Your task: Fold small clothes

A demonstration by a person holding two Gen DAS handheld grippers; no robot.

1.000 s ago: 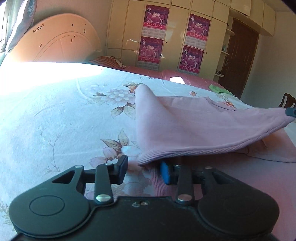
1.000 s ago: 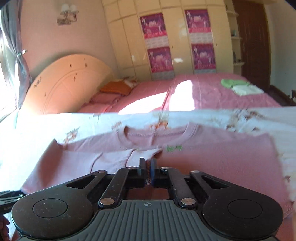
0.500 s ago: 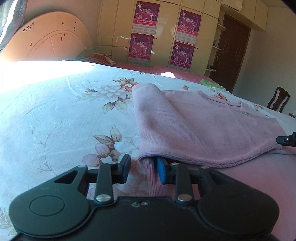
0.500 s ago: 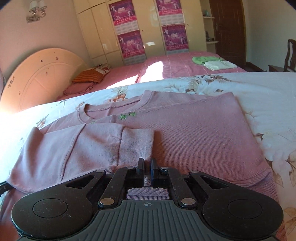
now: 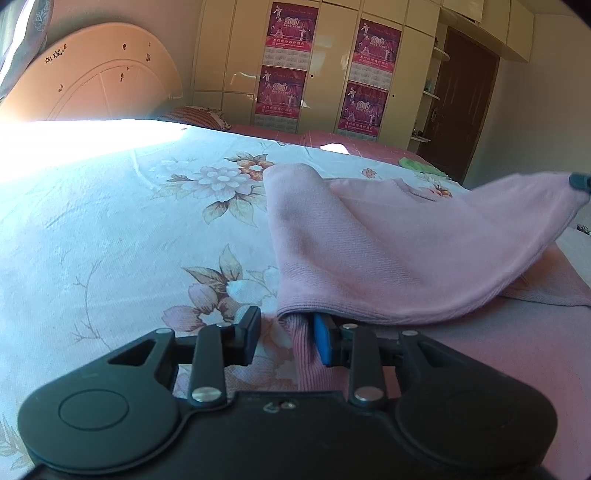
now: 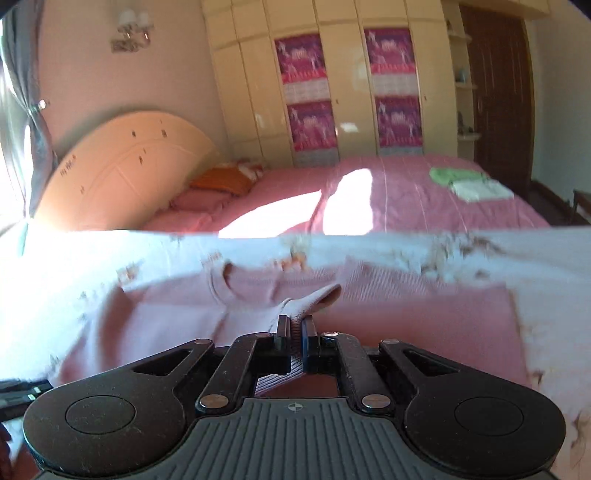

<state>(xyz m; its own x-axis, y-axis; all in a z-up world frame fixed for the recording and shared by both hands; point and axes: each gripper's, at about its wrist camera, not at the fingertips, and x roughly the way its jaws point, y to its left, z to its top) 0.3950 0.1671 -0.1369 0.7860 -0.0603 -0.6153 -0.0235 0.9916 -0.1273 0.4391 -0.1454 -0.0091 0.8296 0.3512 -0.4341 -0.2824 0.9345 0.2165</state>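
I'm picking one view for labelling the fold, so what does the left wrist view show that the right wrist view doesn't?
Only the left wrist view shows the left gripper, jaws apart around the sweater's ribbed edge, the sleeve stretched up and across toward the right edge of the picture, and the flower print on the bedsheet sharply.

Only the right wrist view shows the right gripper shut on the sleeve's cuff, the sweater's neckline, a wall lamp and folded green and white clothes on the far bed.

Both show the pink sweater, headboard and wardrobe posters.

I see a bed with a flowery white sheet [image 5: 110, 229], and a pink sweater [image 5: 388, 251] lies on it.
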